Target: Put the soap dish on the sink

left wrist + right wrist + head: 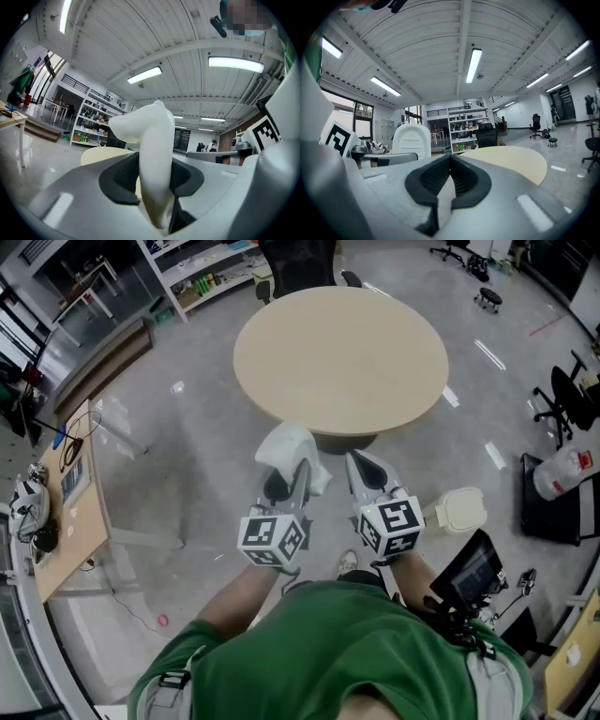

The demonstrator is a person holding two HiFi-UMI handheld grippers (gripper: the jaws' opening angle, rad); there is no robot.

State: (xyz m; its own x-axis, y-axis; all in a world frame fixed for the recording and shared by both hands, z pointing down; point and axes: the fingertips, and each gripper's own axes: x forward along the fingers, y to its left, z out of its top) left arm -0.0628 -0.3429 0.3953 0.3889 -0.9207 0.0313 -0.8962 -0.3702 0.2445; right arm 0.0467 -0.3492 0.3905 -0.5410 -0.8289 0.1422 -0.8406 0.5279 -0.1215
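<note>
Head view: table (340, 357) beyond soap dish (286, 448)

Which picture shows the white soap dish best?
The right gripper view: the soap dish shows its broad ridged face there, and only its bottom is hidden. The left gripper view sees it edge-on and very close, pinched in the left claw. The head view shows it small from above, sticking out ahead of that claw.

White, ridged soap dish (289, 448), upright on edge, pinched in the left hand-held gripper (292, 478), just short of the round desk (342, 357).
</note>
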